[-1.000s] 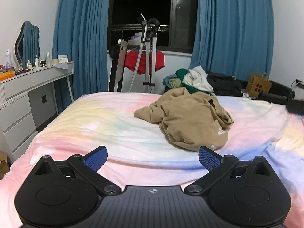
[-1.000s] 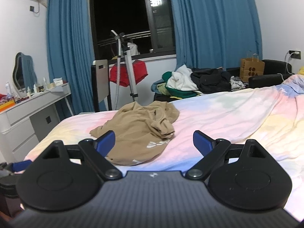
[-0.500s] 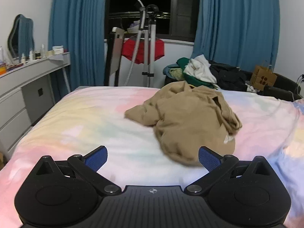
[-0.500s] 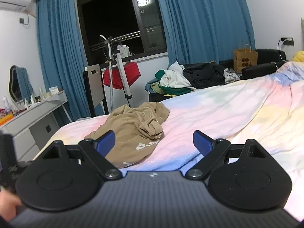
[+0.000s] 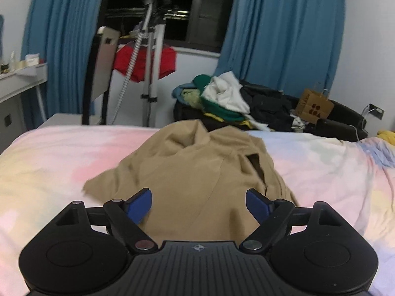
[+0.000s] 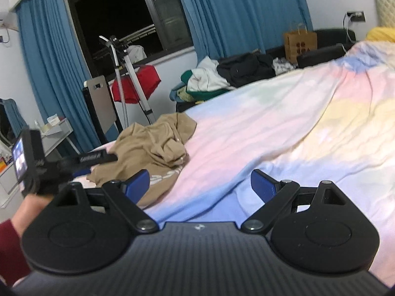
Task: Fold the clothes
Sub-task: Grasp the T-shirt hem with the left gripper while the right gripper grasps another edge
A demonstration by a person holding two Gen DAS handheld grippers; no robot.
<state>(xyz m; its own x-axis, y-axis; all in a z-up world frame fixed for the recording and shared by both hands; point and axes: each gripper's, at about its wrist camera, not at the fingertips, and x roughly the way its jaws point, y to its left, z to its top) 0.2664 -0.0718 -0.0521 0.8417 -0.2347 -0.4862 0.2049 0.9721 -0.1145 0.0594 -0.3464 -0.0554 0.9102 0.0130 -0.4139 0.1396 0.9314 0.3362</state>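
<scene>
A crumpled tan garment (image 5: 197,170) lies in a heap on the pastel tie-dye bed (image 5: 49,162). My left gripper (image 5: 198,203) is open, low over the garment's near edge, its blue pads on either side of the cloth but not closed on it. In the right wrist view the same garment (image 6: 150,148) lies to the left, with white print near its front edge. My right gripper (image 6: 200,183) is open and empty above the bedsheet (image 6: 284,128), right of the garment. The left gripper's body (image 6: 32,162) and the hand holding it show at the left edge.
A pile of mixed clothes (image 5: 229,98) lies on a dark sofa beyond the bed, with a brown paper bag (image 5: 314,106). A garment steamer stand (image 5: 148,56) with a red cloth and a white dresser (image 5: 14,91) stand to the left. Blue curtains frame a dark window.
My left gripper has moved forward to the tan garment, which now fills the space between its fingers. My right gripper has swung right and tilted, the garment shifting left in its view.
</scene>
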